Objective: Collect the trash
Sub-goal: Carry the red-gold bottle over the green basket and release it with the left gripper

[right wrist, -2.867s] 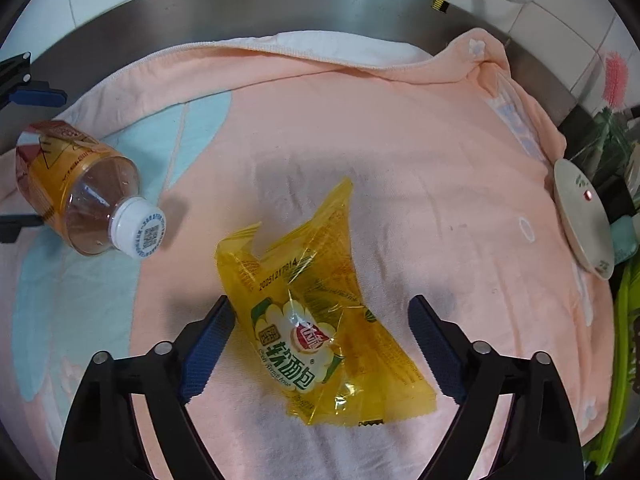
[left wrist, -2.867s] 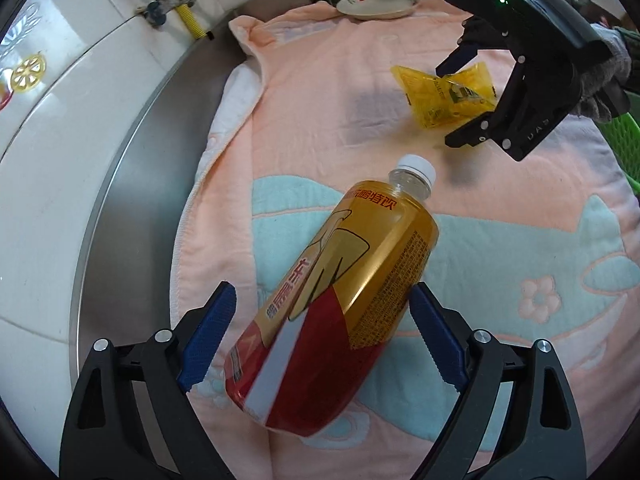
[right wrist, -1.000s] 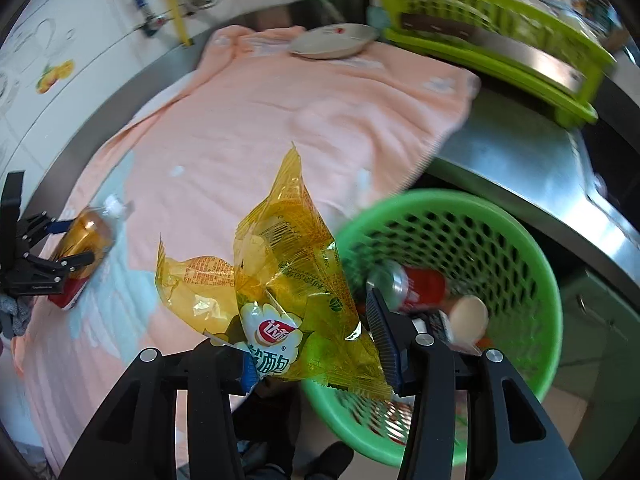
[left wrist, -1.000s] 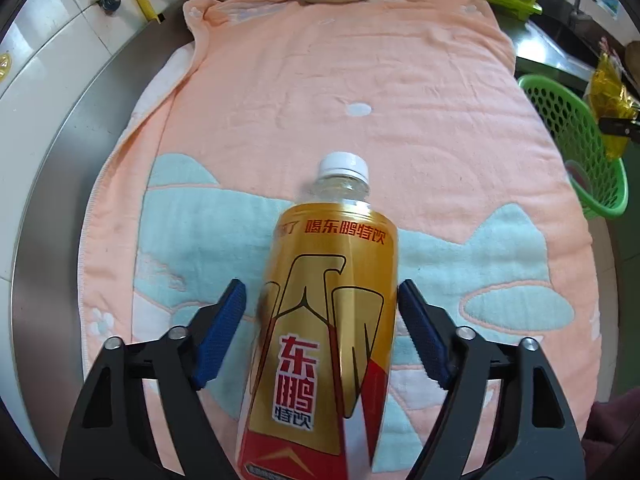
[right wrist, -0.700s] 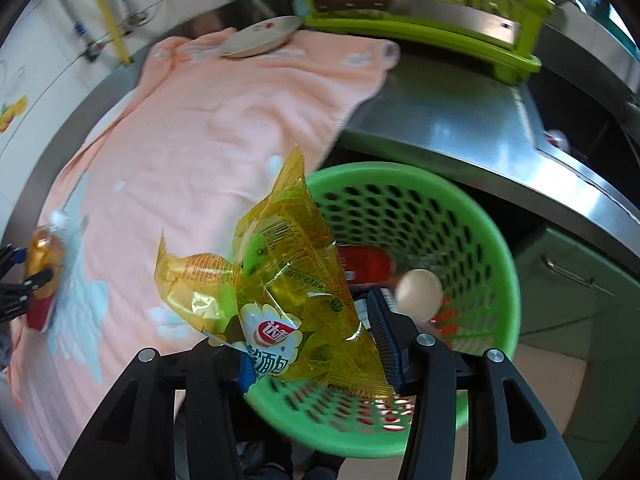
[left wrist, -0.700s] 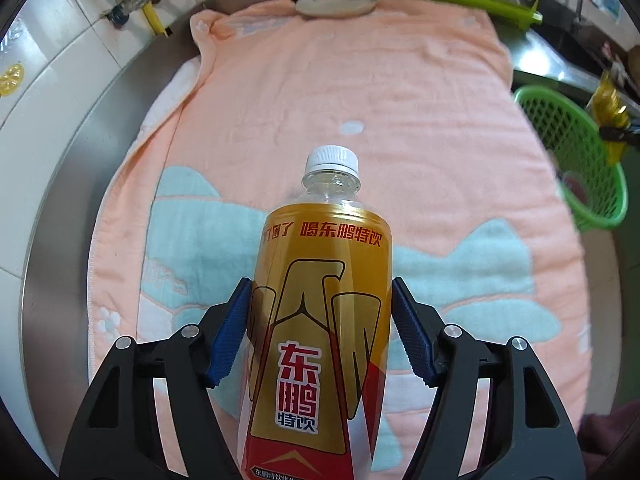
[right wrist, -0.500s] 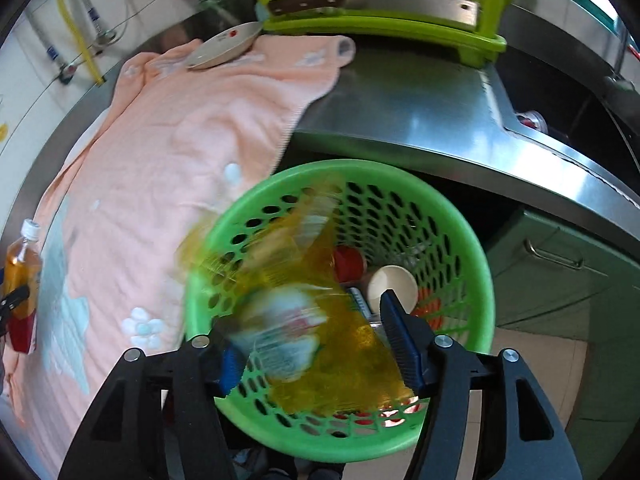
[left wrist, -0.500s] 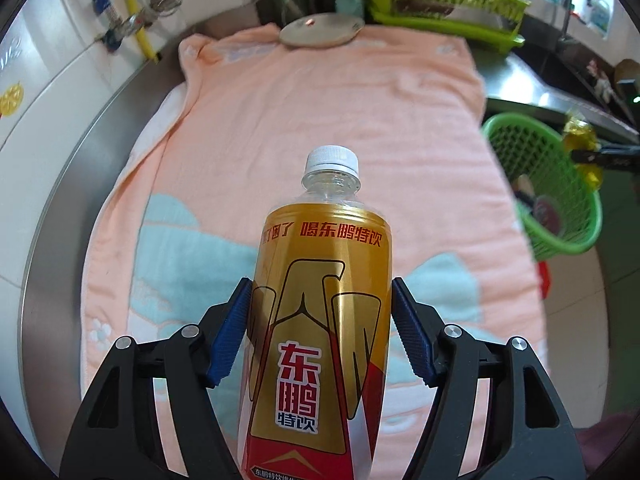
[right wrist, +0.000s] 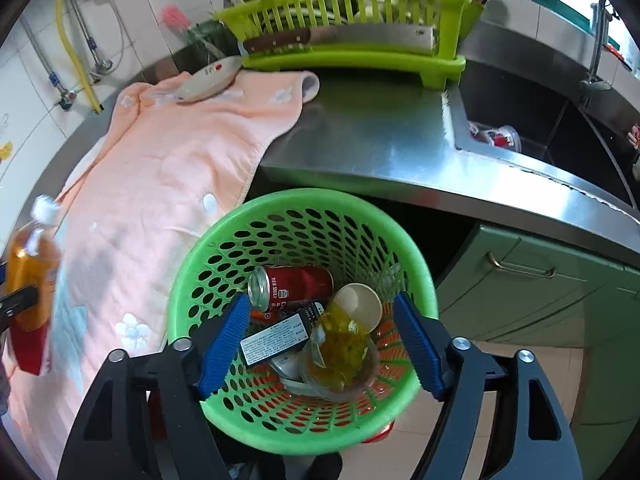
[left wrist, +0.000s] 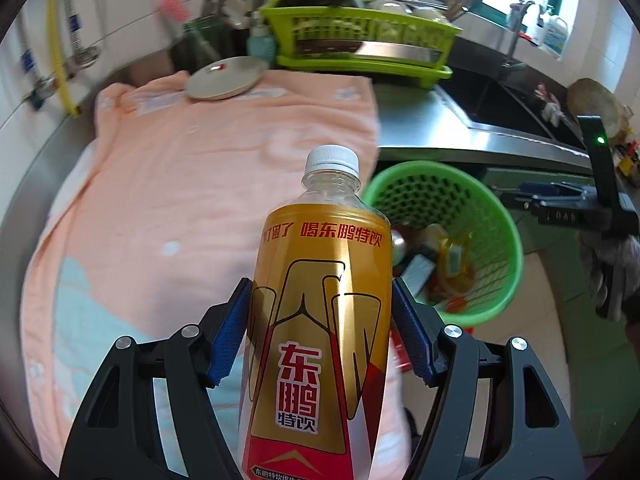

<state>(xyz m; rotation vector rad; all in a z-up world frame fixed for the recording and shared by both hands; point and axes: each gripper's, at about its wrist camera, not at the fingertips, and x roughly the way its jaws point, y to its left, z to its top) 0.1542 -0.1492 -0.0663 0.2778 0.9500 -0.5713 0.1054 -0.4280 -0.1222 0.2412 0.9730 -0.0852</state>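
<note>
My left gripper (left wrist: pixel 322 336) is shut on a gold and red drink bottle (left wrist: pixel 320 320) with a white cap, held in the air with its cap pointing away. Beyond it, lower right, stands the green trash basket (left wrist: pixel 496 216). My right gripper (right wrist: pixel 320 340) hangs over that basket (right wrist: pixel 192 264); its jaws are opening and nothing is between them. The yellow snack wrapper (right wrist: pixel 342 344) lies inside the basket among a red can (right wrist: pixel 292 284), a paper cup (right wrist: pixel 358 304) and a dark packet (right wrist: pixel 276 336). The bottle (right wrist: pixel 30 276) shows at the left edge of the right wrist view.
A peach towel (left wrist: pixel 192 168) covers the steel counter, with a round plate (left wrist: pixel 226 78) at its far end. A lime dish rack (right wrist: pixel 352 12) holding a cleaver stands behind, a sink (right wrist: pixel 532 120) to the right. Green cabinet doors (right wrist: pixel 540 292) sit under the counter.
The right gripper carried the yellow wrapper over the basket, opened and let it fall in. The left gripper lifted the bottle off the towel and swung it toward the basket.
</note>
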